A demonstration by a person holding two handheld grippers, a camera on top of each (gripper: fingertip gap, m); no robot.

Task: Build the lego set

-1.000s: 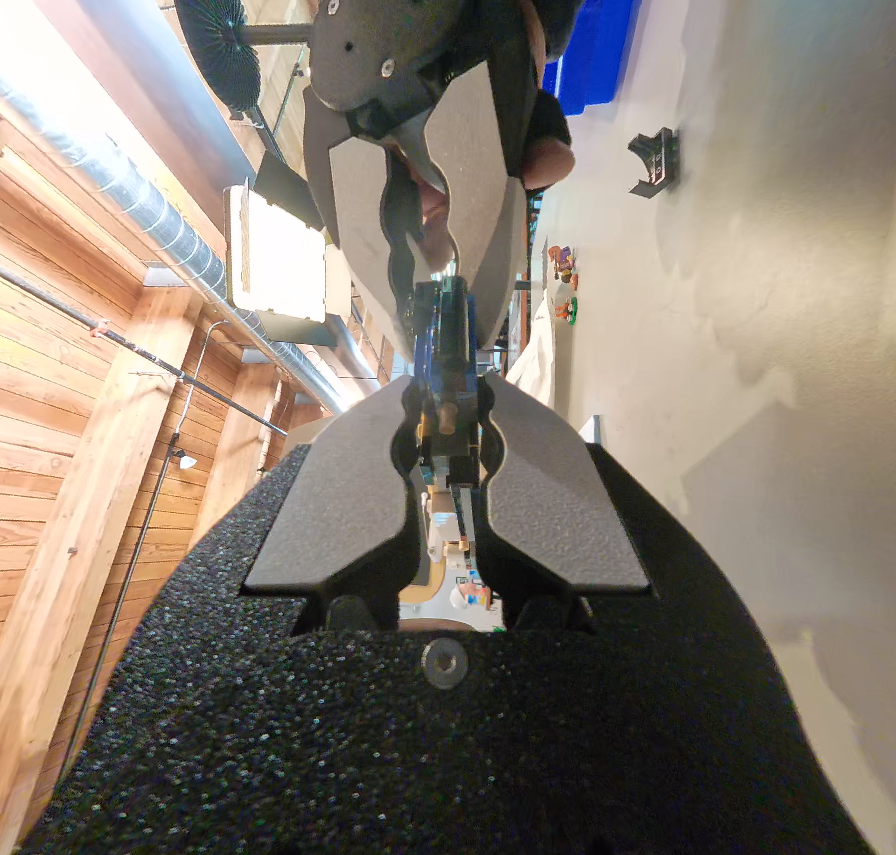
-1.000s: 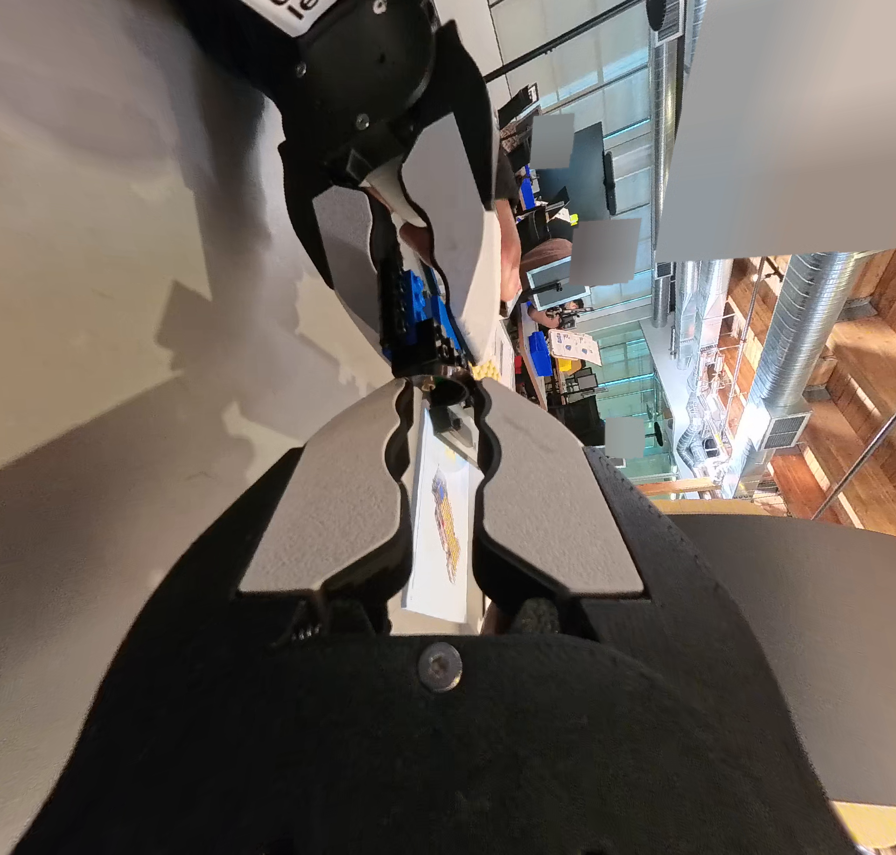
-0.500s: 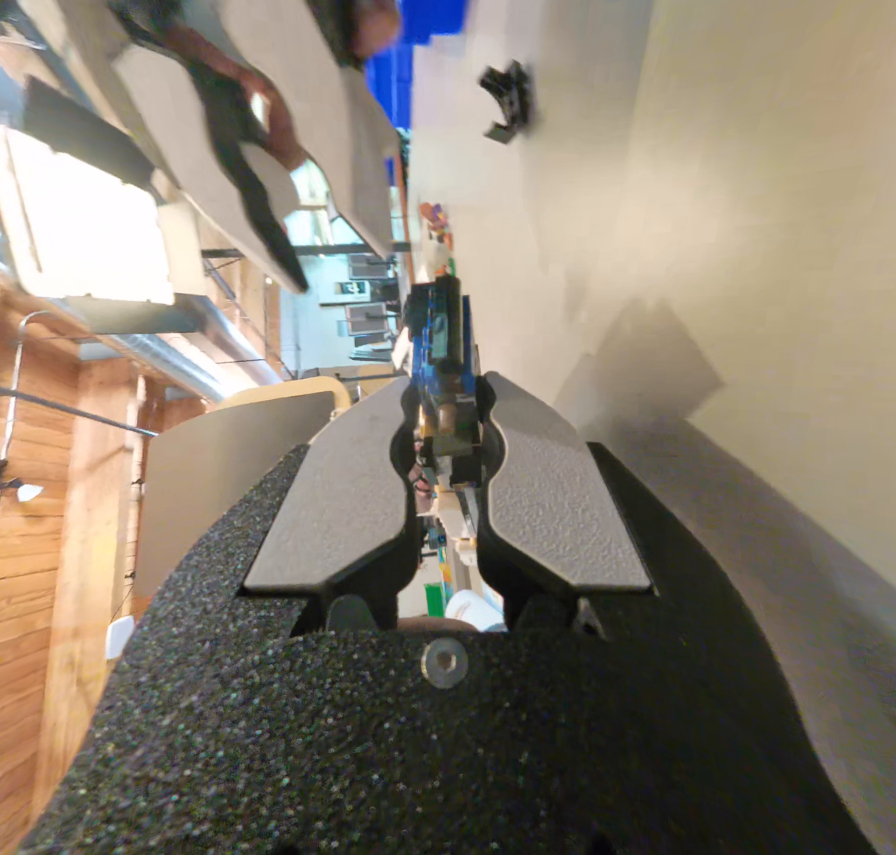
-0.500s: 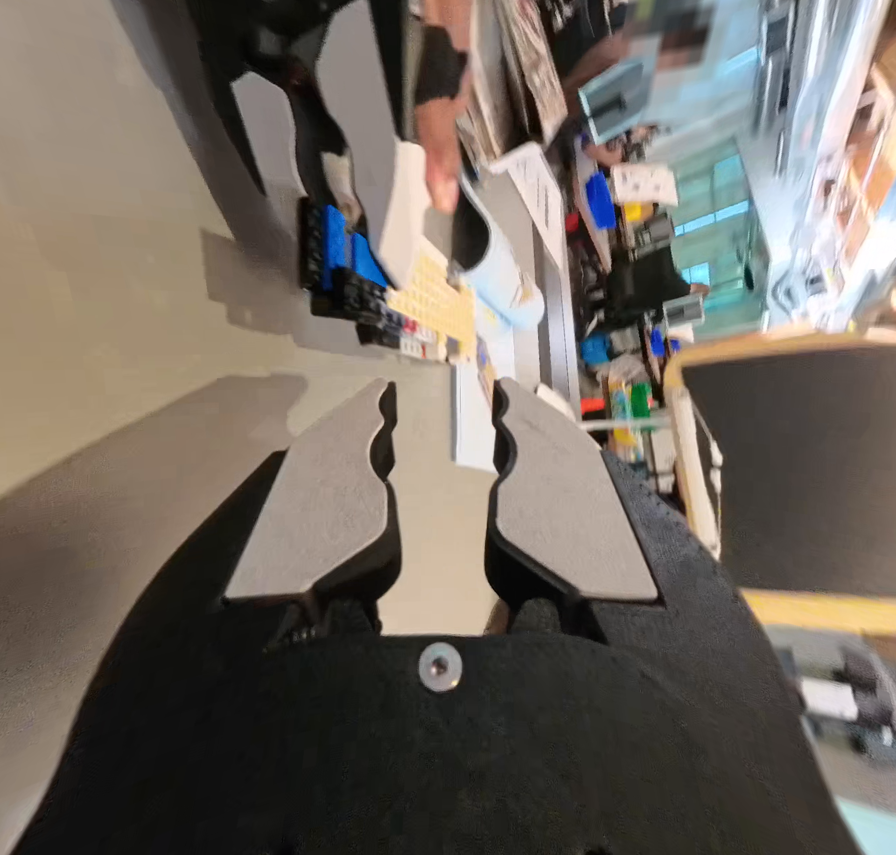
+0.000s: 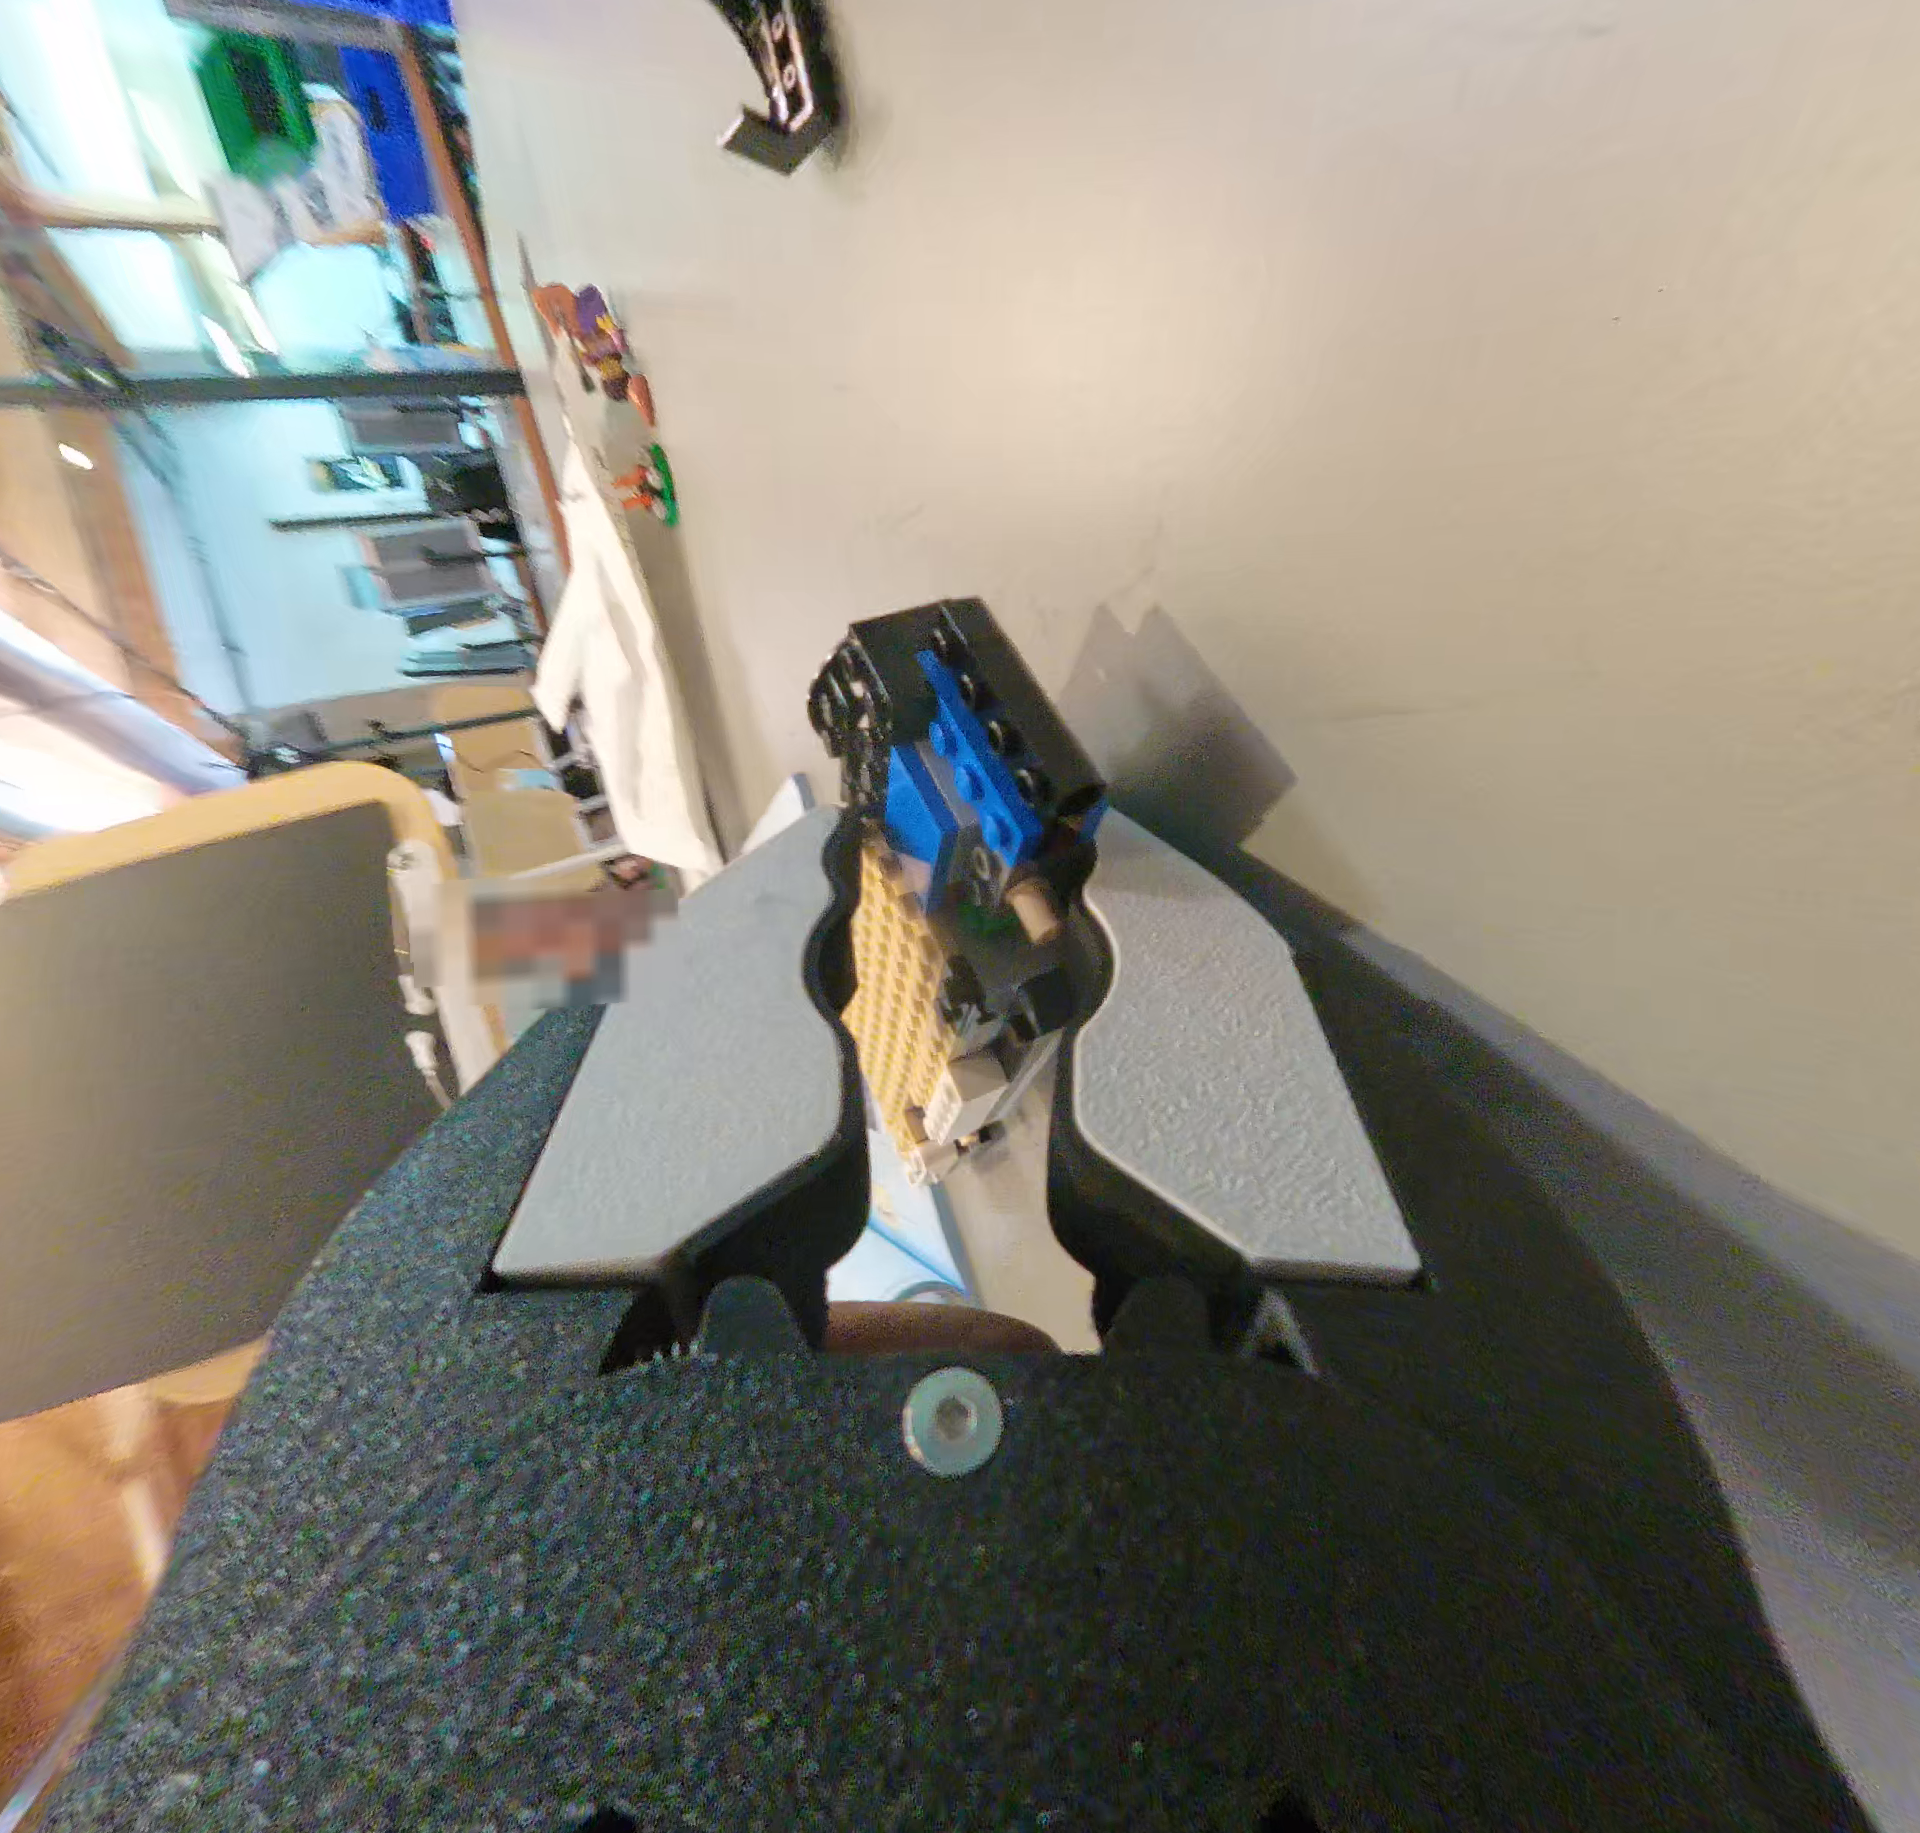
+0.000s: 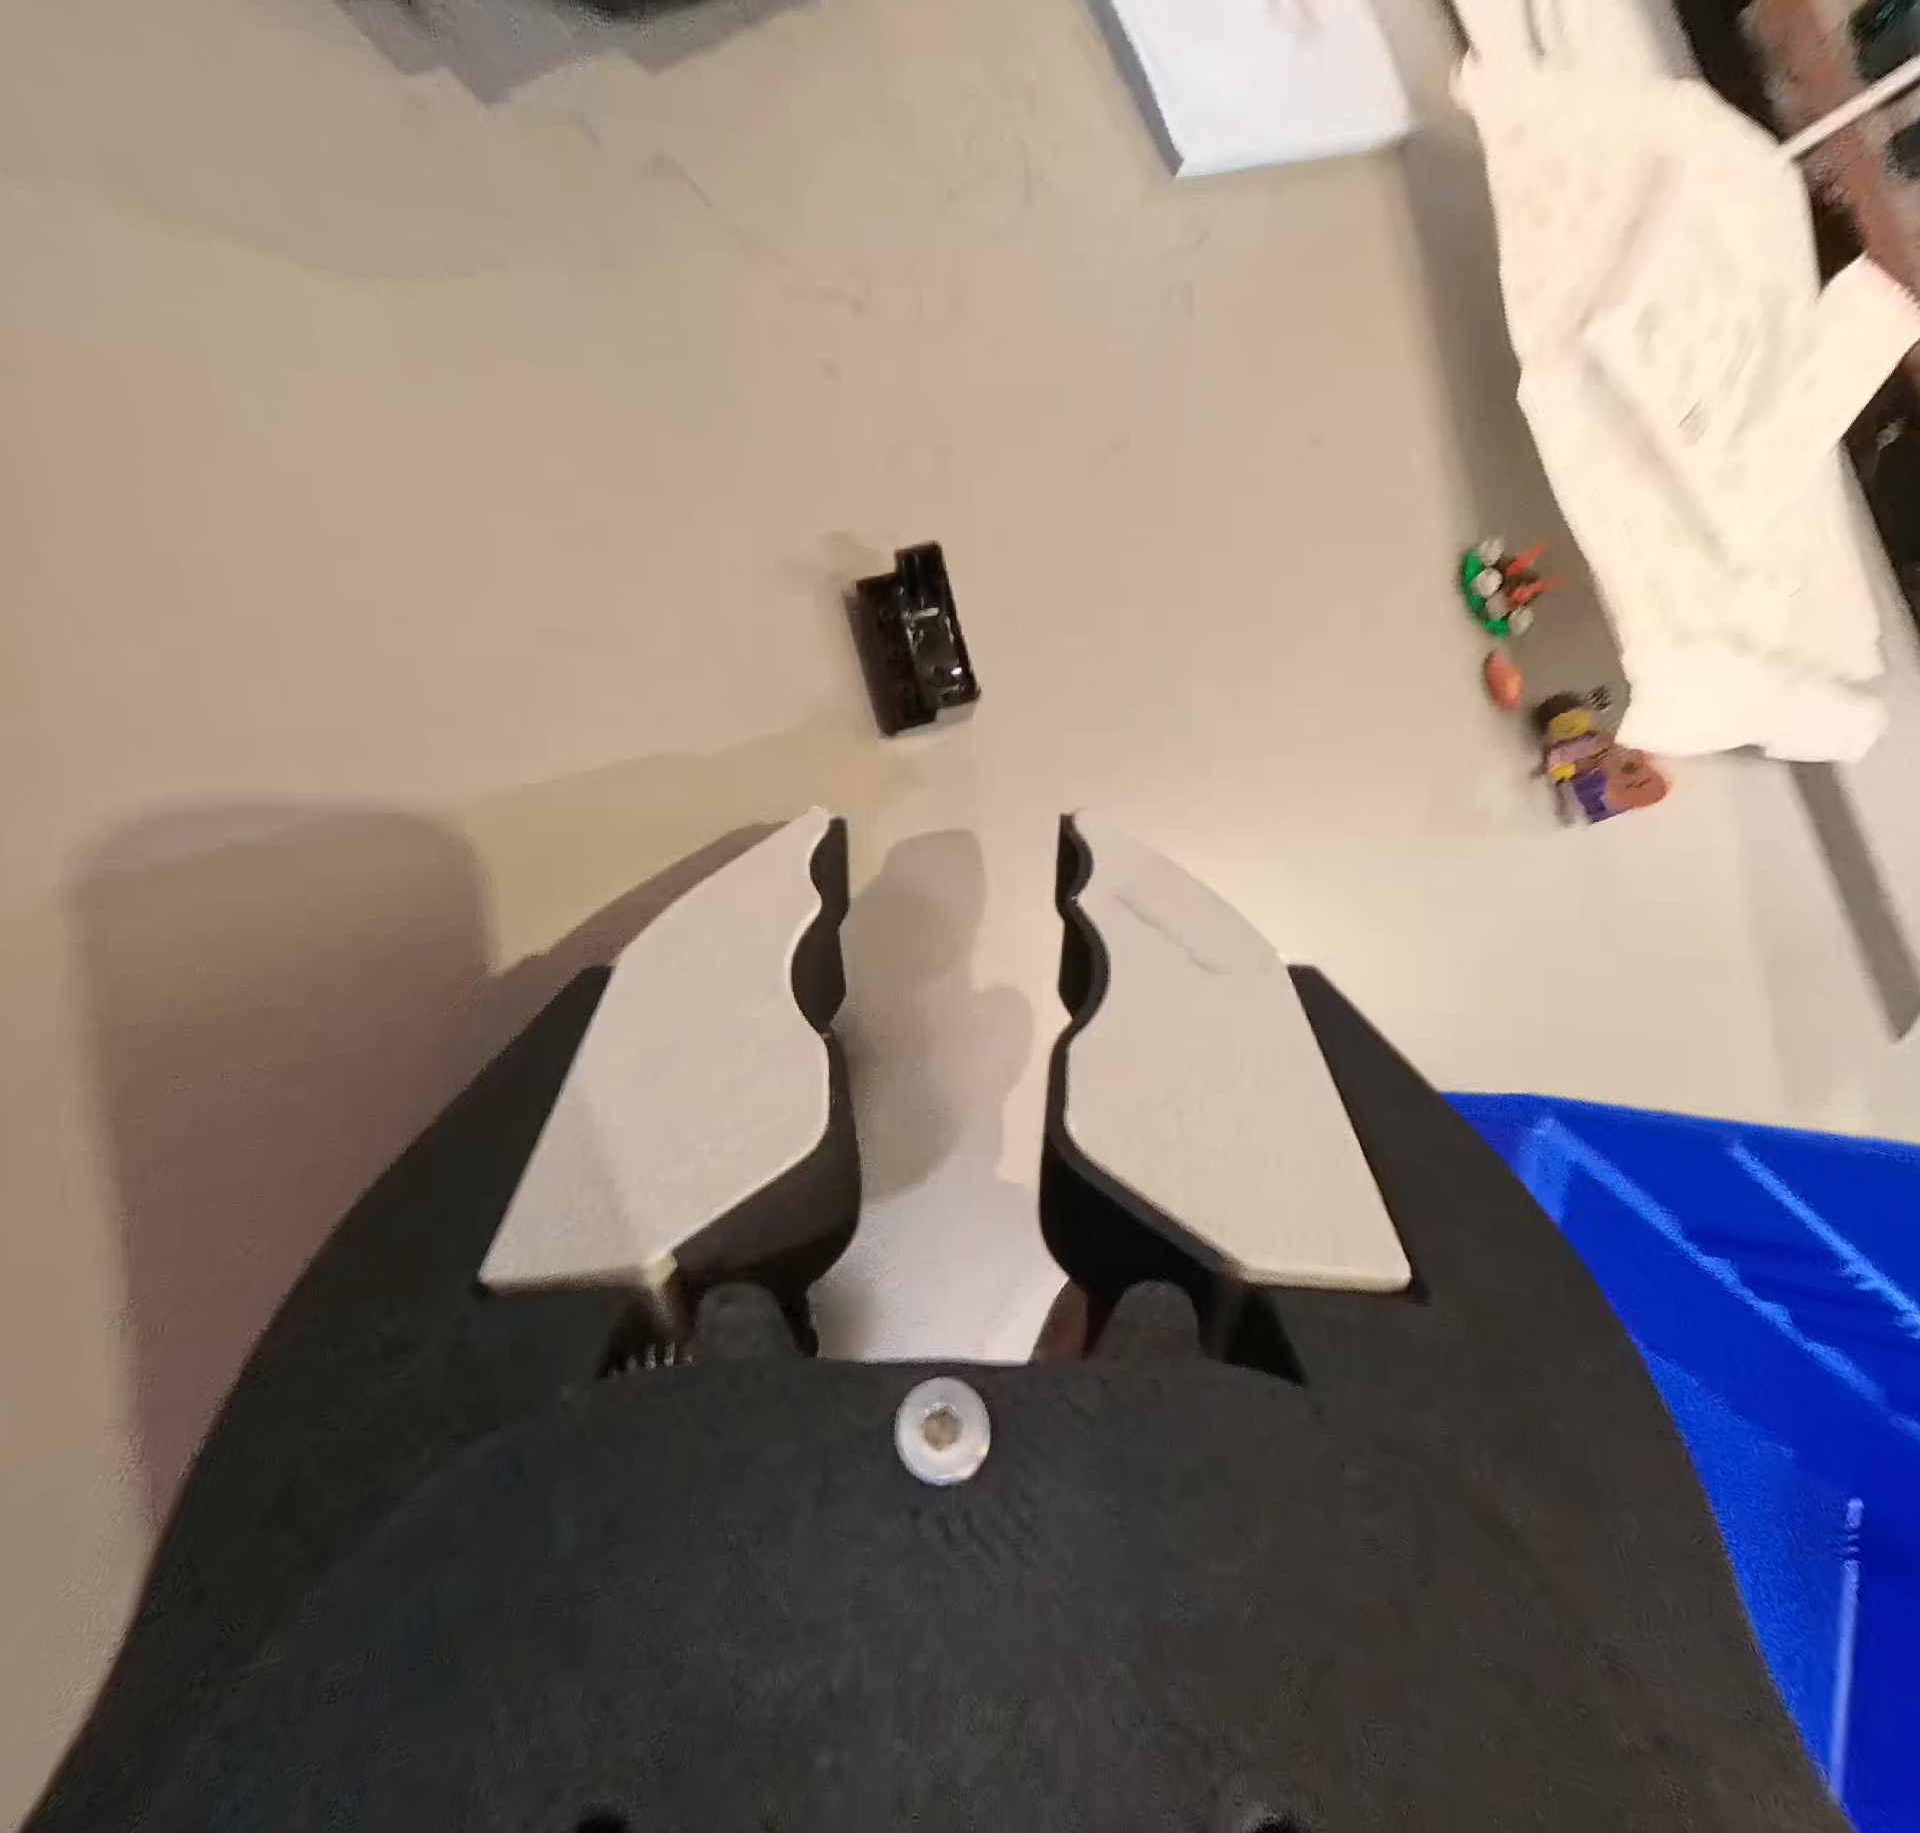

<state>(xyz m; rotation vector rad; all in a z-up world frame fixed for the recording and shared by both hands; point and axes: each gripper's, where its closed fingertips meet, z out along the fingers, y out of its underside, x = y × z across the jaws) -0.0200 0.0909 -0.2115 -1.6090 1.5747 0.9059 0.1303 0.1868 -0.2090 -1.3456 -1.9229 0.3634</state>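
Assembly (image 5: 961, 848) of toy bricks, black, blue, grey and tan, standing between the fingers (image 5: 707, 1077) of the left gripper (image 5: 961, 838), close over the pale bench (image 5: 1455, 433). The fingers are parted and bare bench shows between the bricks and the right-hand finger, so nothing appears clamped. Long axis runs along the fingers: the black end points forward past the fingertips, the tan studded plate trails back toward the gripper body and faces the left-hand finger, and a tan peg sticks out sideways. Right gripper (image 6: 951, 827): fingers apart and empty, hovering over mid-bench, nearest a small black piece (image 6: 914, 637) lying just ahead. Toy figure (image 6: 1584, 755) and green piece (image 6: 1491, 588) lie beside white sheets (image 6: 1662, 412) toward one bench edge; blue bin (image 6: 1714, 1368) sits close by.
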